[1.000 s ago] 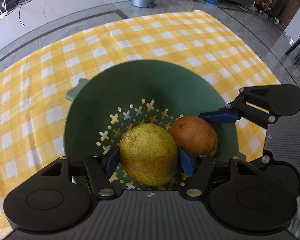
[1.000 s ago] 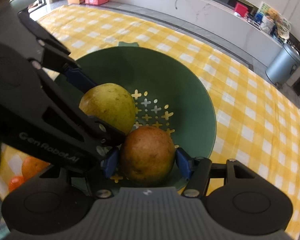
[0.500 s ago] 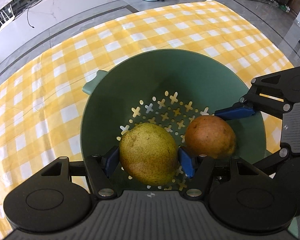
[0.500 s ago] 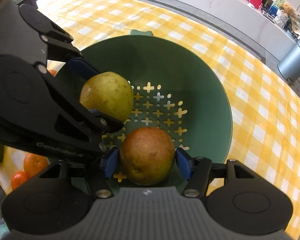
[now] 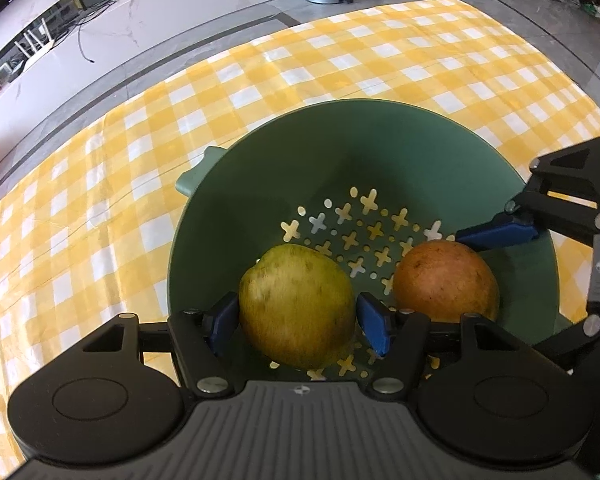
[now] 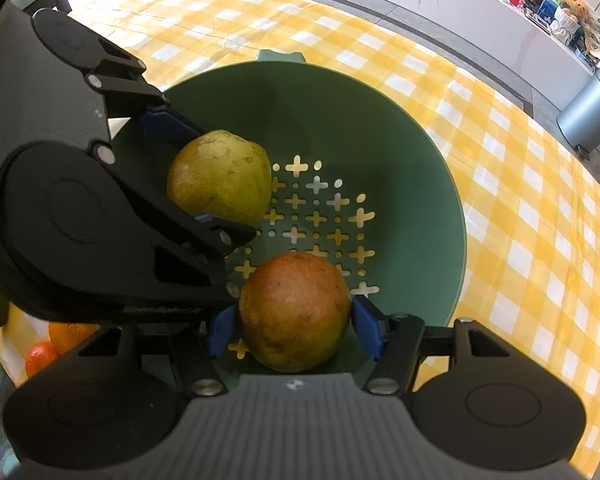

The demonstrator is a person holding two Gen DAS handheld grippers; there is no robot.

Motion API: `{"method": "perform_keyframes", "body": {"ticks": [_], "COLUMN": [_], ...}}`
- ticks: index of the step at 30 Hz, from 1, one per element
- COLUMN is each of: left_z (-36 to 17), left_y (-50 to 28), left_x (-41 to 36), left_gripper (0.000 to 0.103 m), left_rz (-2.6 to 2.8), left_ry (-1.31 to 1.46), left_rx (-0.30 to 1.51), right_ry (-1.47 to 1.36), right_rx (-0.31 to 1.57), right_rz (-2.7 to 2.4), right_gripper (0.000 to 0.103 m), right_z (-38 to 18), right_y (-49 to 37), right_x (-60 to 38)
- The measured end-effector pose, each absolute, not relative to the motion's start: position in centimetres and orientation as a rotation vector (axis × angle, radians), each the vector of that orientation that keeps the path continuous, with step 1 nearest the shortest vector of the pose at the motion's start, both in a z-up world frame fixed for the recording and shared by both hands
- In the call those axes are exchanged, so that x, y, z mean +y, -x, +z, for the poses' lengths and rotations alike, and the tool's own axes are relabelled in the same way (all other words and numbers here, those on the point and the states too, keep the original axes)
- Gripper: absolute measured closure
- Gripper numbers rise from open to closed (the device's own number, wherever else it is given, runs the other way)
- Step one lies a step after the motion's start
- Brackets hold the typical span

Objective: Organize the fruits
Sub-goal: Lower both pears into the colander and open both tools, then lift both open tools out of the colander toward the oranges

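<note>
Left gripper (image 5: 298,318) pinching the green pear (image 5: 296,306), right gripper (image 6: 292,326) pinching the brown pear (image 6: 294,310) inside the colander (image 5: 380,152); simultaneous release risks fruits colliding, bruising.

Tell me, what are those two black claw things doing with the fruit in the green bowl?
A person is sorting fruit with two hand-held grippers. The left gripper clamps a yellow-green pear, and the right gripper clamps a reddish-brown pear. Both fruits hang over the holed bottom of the green colander, which sits on a yellow checked tablecloth. Neither pear has been let go yet.
</note>
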State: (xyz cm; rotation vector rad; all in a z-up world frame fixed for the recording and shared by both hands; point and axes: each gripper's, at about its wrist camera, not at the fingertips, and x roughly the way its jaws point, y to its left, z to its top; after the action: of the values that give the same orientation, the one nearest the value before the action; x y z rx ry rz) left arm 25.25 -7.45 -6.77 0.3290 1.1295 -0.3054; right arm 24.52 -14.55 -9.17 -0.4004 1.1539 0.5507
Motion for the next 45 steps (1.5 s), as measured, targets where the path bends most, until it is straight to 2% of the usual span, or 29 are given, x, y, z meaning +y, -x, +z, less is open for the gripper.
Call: {"method": "perform_keyframes", "body": {"ticks": [3, 6, 16, 20, 29, 31, 35, 36, 37, 45], "left_z": [-6.3, -5.3, -3.3, -1.7, 2.7, 3.5, 4.8, 5.0, 5.1, 5.6], "left_y": [-25.1, -25.2, -24.3, -23.0, -17.6, -16.4, -13.8, -13.2, -12.6, -8.4], "left_x": [-7.5, -7.4, -6.5, -5.6, -2.9, -2.3, -0.7, -0.4, 0.0, 3.0], "left_gripper": [0.028, 0.029, 0.029, 0.029, 0.028, 0.028, 0.028, 0.028, 0.028, 0.028], "left_rz": [-0.273, -0.249, -0.256, -0.246, -0.279, -0.29, -0.317, -0.317, -0.312, -0.291], "left_ry": [-0.323, -0.319, -0.275, -0.258, -0.206, -0.182, -0.137, -0.134, -0.133, -0.105], "left_rx": [1.088, 1.034, 1.018, 0.991, 0.904, 0.888, 0.864, 0.858, 0.852, 0.835], "right_ry": [0.398, 0.373, 0.369, 0.357, 0.212, 0.18, 0.122, 0.104, 0.091, -0.02], "right_rx": [1.155, 1.155, 1.114, 1.088, 0.91, 0.857, 0.766, 0.753, 0.745, 0.676], "right_rz": [0.549, 0.563, 0.579, 0.548, 0.397, 0.375, 0.319, 0.303, 0.295, 0.284], "right_gripper": [0.043, 0.038, 0.027, 0.027, 0.026, 0.017, 0.013, 0.007, 0.005, 0.005], "right_z": [-9.2, -9.0, -6.7, -5.6, -2.0, -1.3, -0.4, -0.3, 0.0, -1.0], "right_y": [-24.5, -24.6, -23.7, -22.8, -18.2, -16.6, -13.4, -12.6, -11.8, -6.7], "right_x": [-14.6, -14.8, -14.2, -14.3, -15.6, -15.7, -15.6, -15.5, -15.3, -13.9]}}
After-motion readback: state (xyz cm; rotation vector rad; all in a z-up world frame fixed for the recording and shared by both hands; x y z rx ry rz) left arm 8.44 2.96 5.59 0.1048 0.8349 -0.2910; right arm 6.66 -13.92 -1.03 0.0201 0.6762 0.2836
